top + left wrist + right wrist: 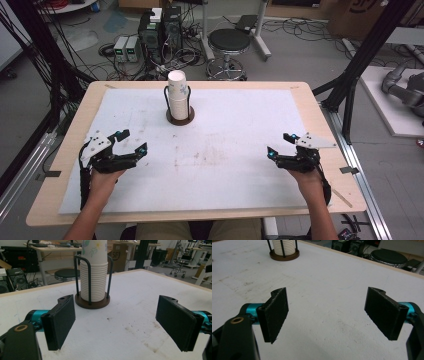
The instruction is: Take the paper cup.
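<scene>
A tall stack of white paper cups stands in a dark wire holder on a round brown base at the back middle of the white mat. My left gripper rests at the mat's left, open and empty, facing the cup stack with the holder base ahead of it. At the right, my right gripper is open with nothing between its jaws. In the right gripper view the cup stack sits far off at upper left, above the gap of the right gripper. Left gripper jaws stand wide apart.
The mat lies on a wooden table. Behind the table are a black stool, computer boxes and cables on the floor. Black frame posts stand at the right and left.
</scene>
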